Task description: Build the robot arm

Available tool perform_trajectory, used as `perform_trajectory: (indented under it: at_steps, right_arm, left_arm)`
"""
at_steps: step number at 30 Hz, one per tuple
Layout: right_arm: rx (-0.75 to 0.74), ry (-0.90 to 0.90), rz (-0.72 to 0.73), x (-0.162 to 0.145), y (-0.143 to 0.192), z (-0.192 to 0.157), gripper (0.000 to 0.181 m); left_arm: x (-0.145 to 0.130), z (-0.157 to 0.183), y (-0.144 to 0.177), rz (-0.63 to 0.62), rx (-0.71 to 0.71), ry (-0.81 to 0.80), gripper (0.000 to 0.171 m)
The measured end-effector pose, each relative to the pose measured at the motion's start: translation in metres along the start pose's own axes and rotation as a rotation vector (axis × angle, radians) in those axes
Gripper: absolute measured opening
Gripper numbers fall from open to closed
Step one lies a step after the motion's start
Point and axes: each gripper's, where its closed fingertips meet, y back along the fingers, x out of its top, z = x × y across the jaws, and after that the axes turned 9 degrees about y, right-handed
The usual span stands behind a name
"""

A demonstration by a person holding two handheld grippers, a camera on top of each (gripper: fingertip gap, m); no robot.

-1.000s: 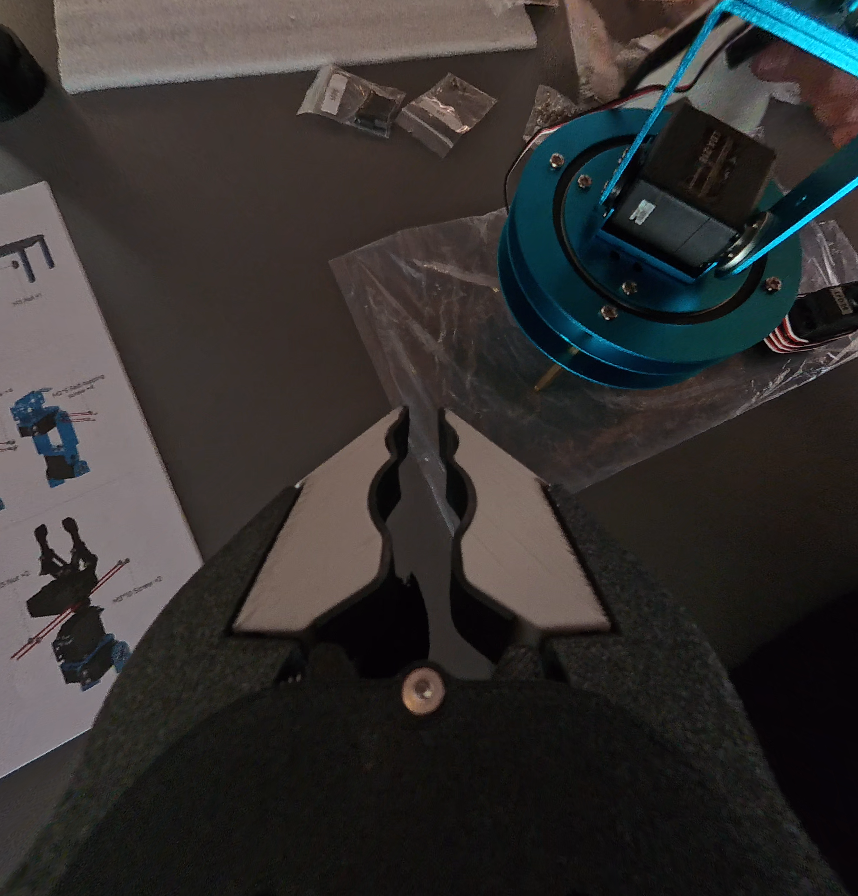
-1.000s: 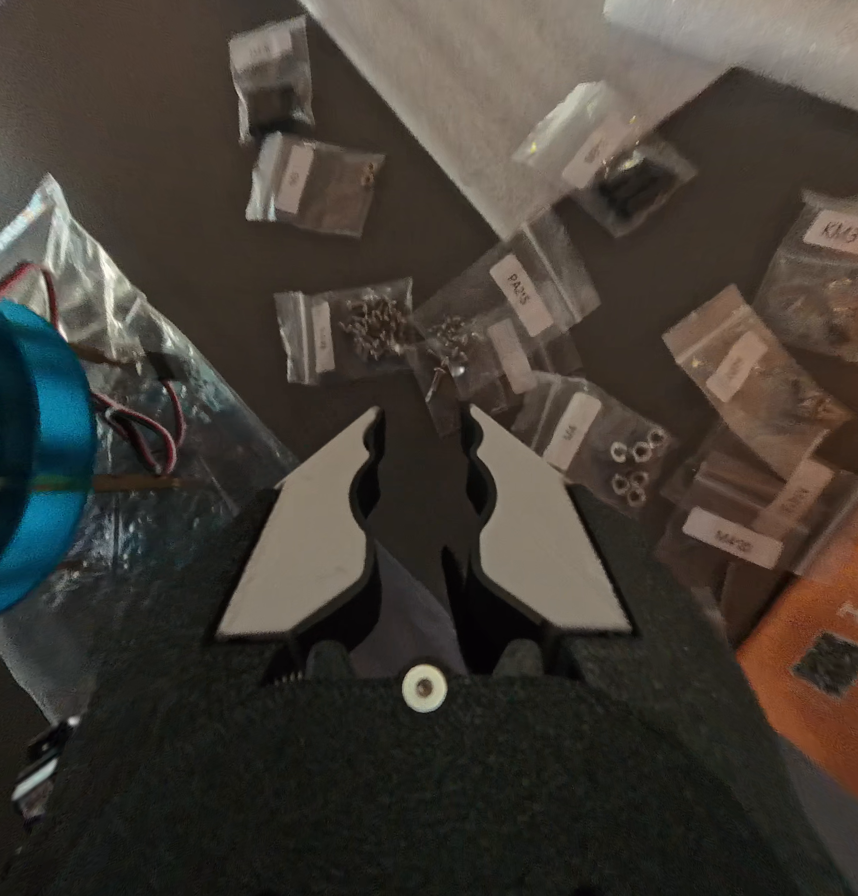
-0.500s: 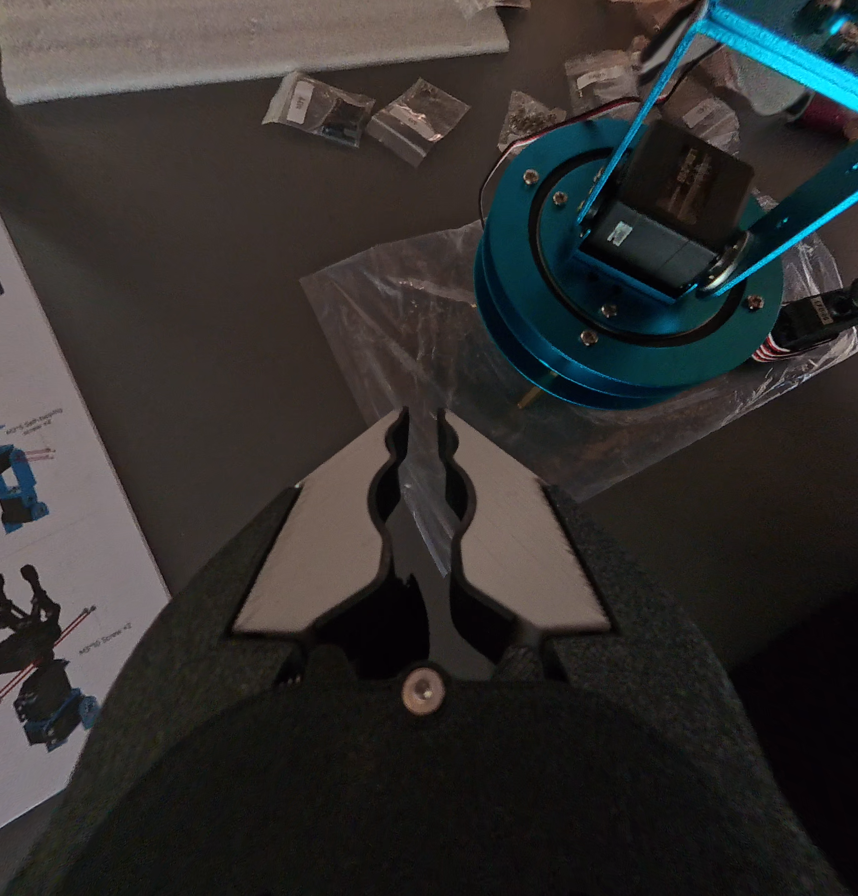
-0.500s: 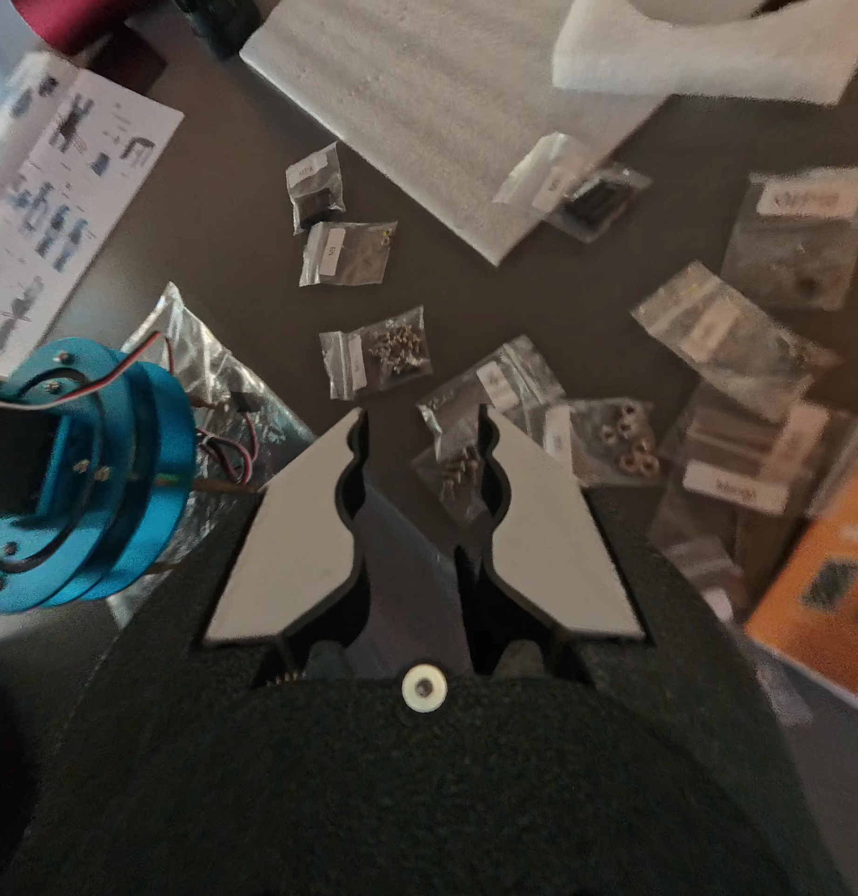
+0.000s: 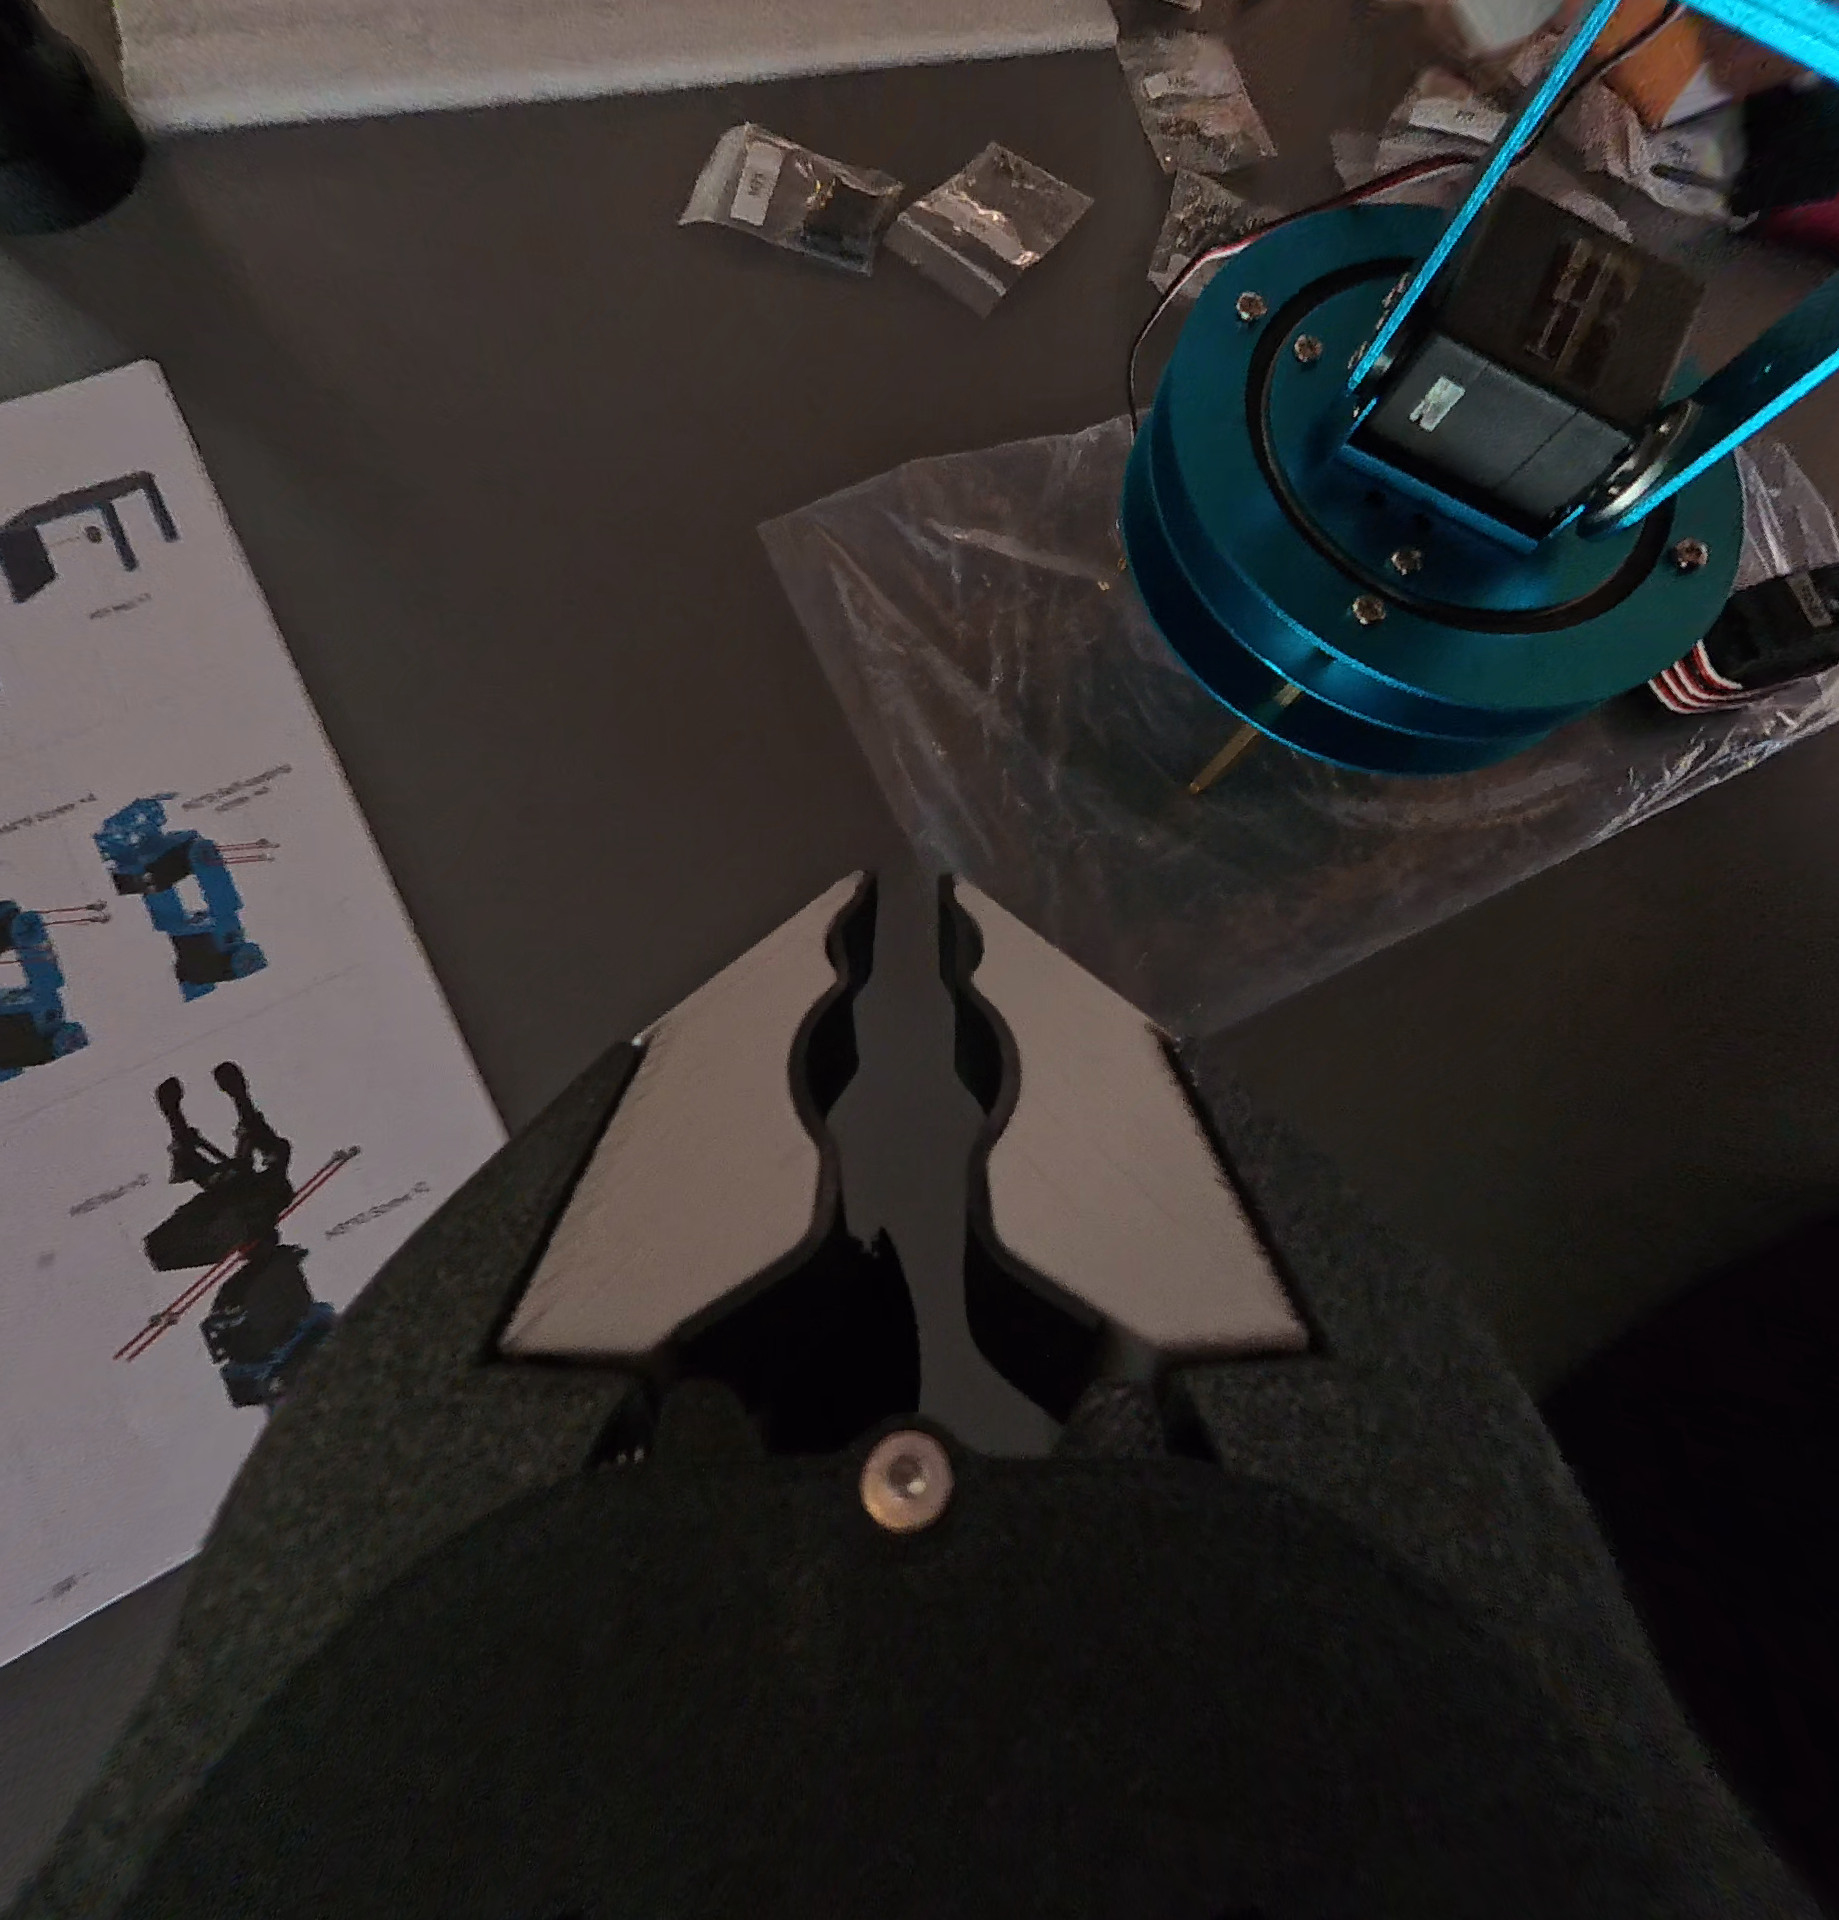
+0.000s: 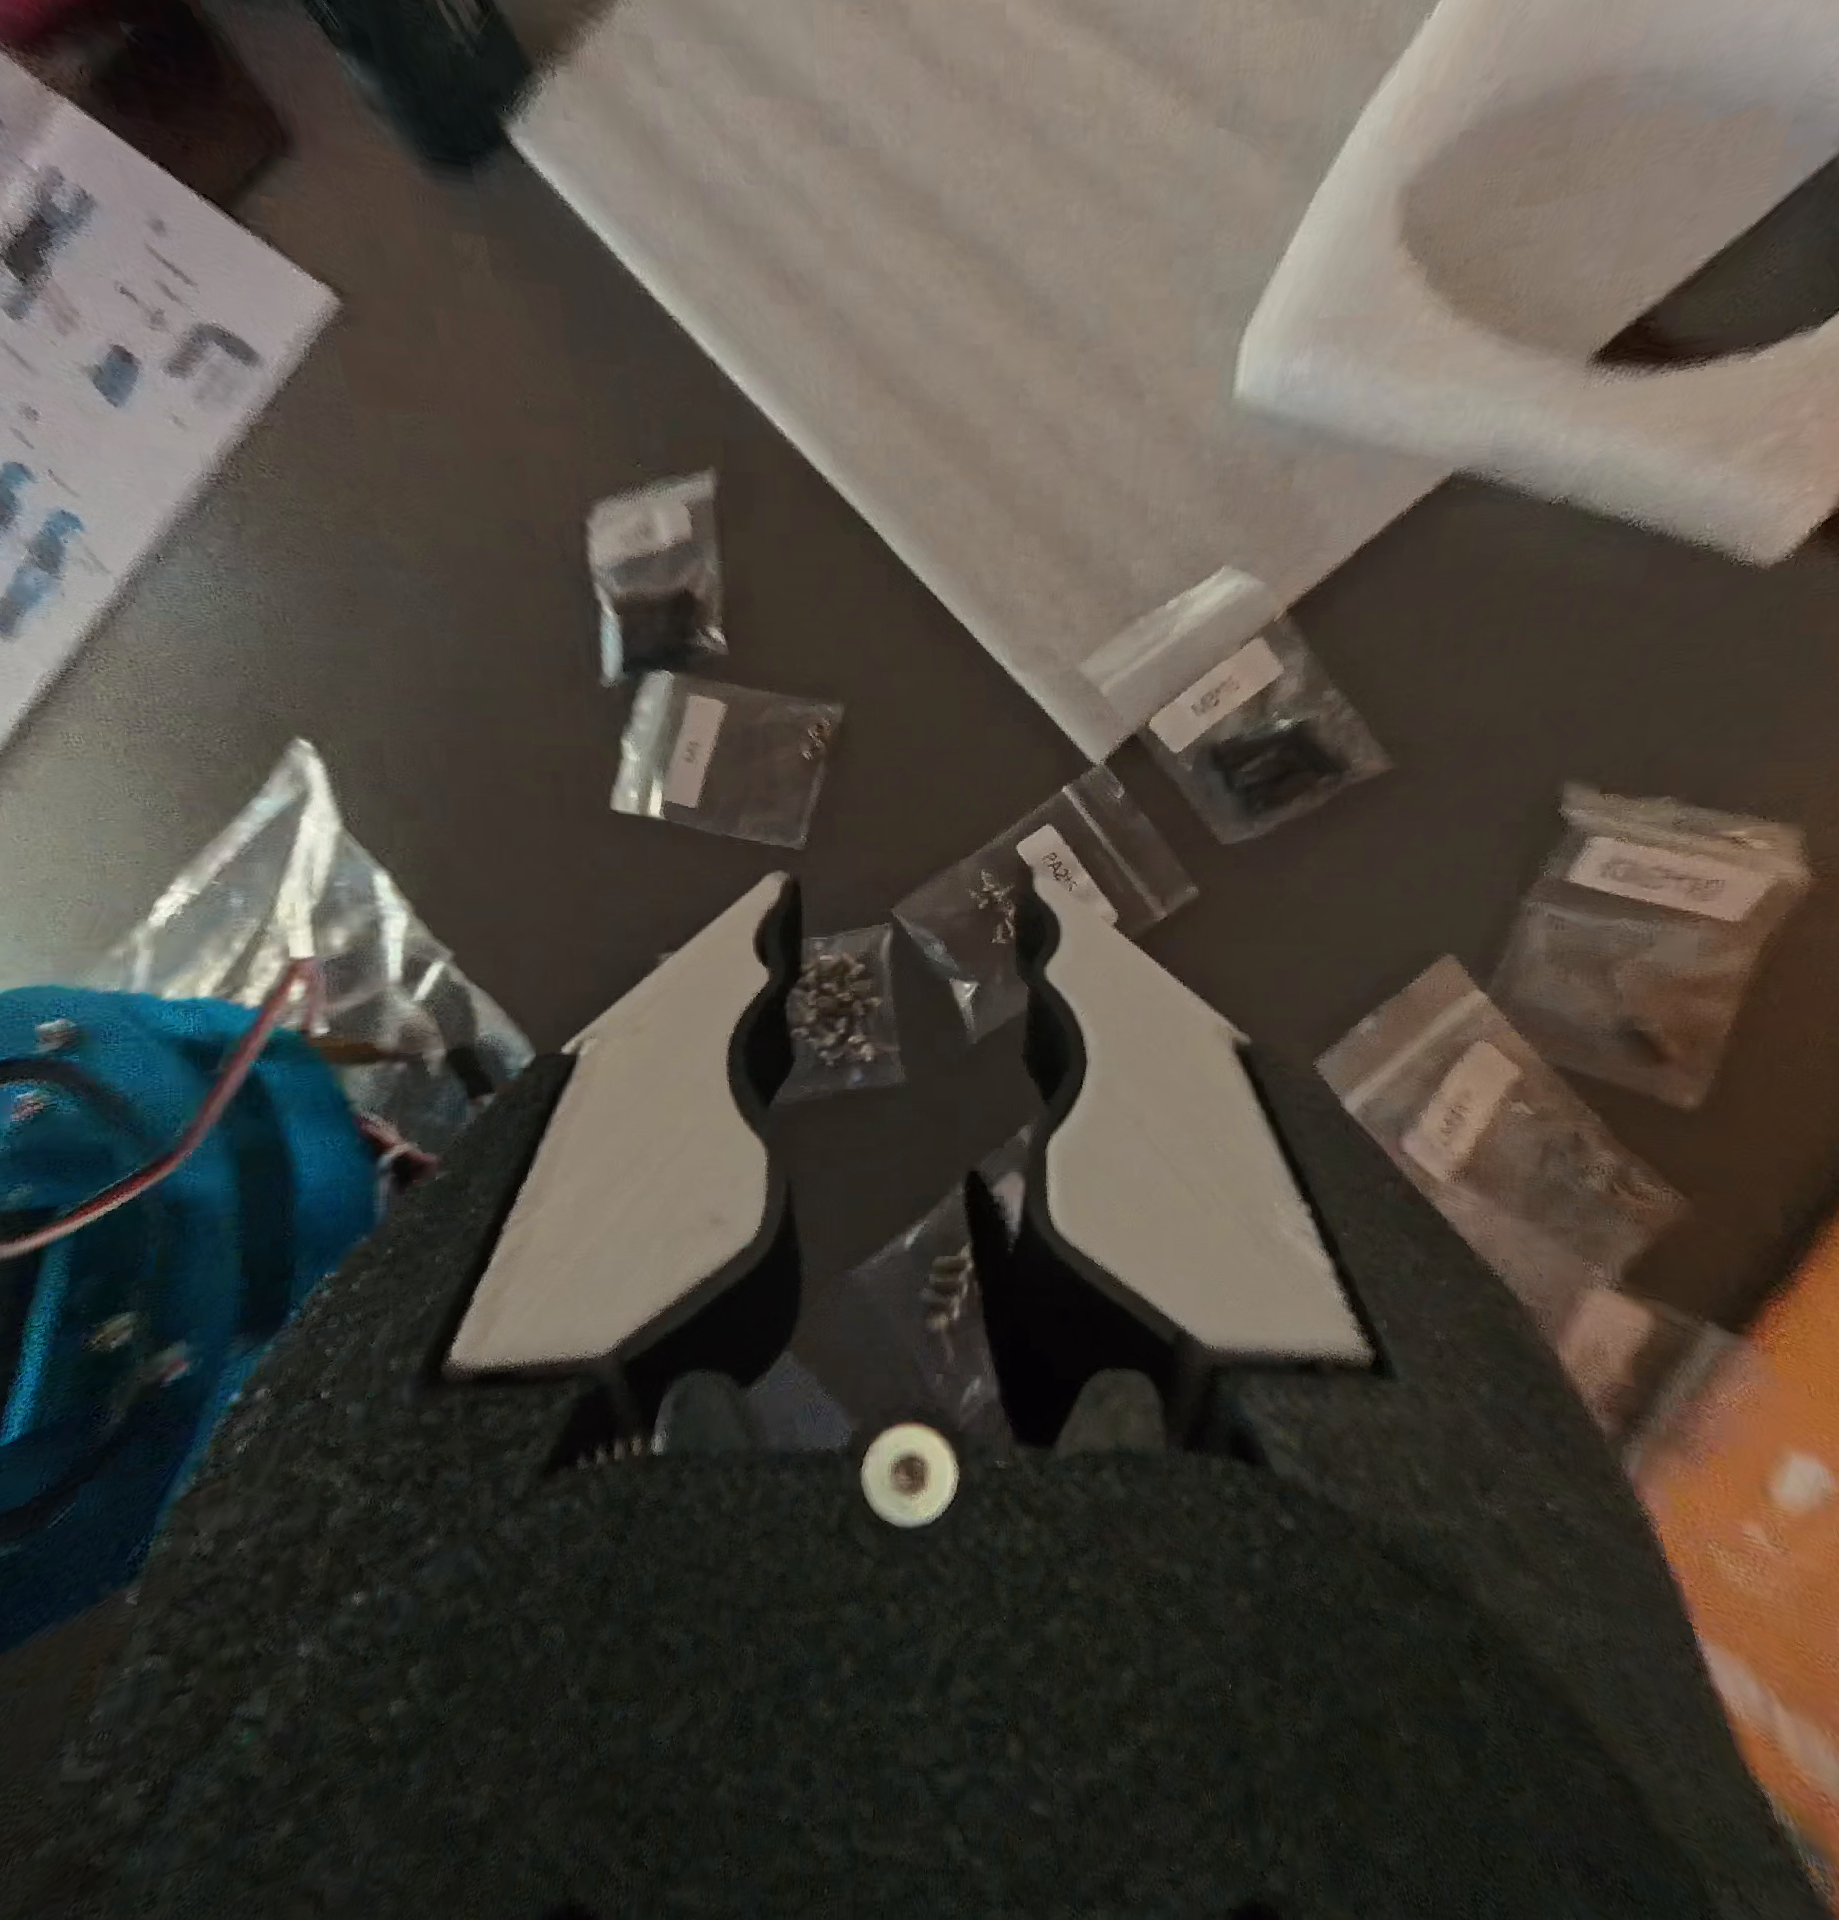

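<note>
Left tongs: nearly pressed together, a thin slit between tips, pinching nothing; over bare table, corner of clear bag just ahead.
Right tongs: spread, empty, over screw packet.
Blue base: upper right of left view, on the clear bag, servo on top.
Packets: silver screws in those between right tips; black parts in packet upper right.
Manual: left edge.
Care: thin packets, best pinched low at an edge.
</note>
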Motion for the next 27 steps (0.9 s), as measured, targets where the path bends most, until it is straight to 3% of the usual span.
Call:
perform_trajectory:
  at_steps: [2,5,8,10,11,14,18,24,27]
  right_arm:
    - [-0.039,0.022,0.096,0.007,0.035,-0.01,0.04]
    - [-0.111,0.046,0.197,-0.006,0.087,-0.029,0.039]
    - [-0.103,0.047,0.225,-0.043,0.122,-0.06,0.051]
    - [-0.023,0.06,0.184,-0.077,0.133,-0.094,0.055]
    - [0.049,0.08,0.166,-0.093,0.136,-0.116,0.056]
    - [0.068,0.14,0.114,-0.13,0.135,-0.143,0.048]
    - [0.079,0.213,0.092,-0.154,0.12,-0.146,0.044]
    - [0.249,0.245,0.041,-0.173,0.1,-0.142,0.027]
    - [0.371,0.079,0.074,-0.162,0.104,-0.144,0.023]
  left_arm:
    - [0.0,-0.005,0.004,0.003,-0.007,-0.017,0.011]
    - [0.0,-0.012,0.007,0.008,-0.032,-0.021,0.011]
    - [0.005,-0.015,0.011,0.015,-0.057,-0.049,0.011]
    - [0.009,-0.016,0.014,0.023,-0.07,-0.083,0.011]
    - [0.01,-0.016,0.015,0.025,-0.071,-0.103,0.011]
    - [0.012,-0.018,0.023,0.048,-0.05,-0.149,0.011]
    - [0.012,-0.001,0.037,0.091,-0.052,-0.136,0.011]
    - [0.001,0.076,0.045,0.155,-0.121,-0.172,0.011]
    - [-0.003,0.129,0.032,0.182,-0.231,-0.162,0.011]
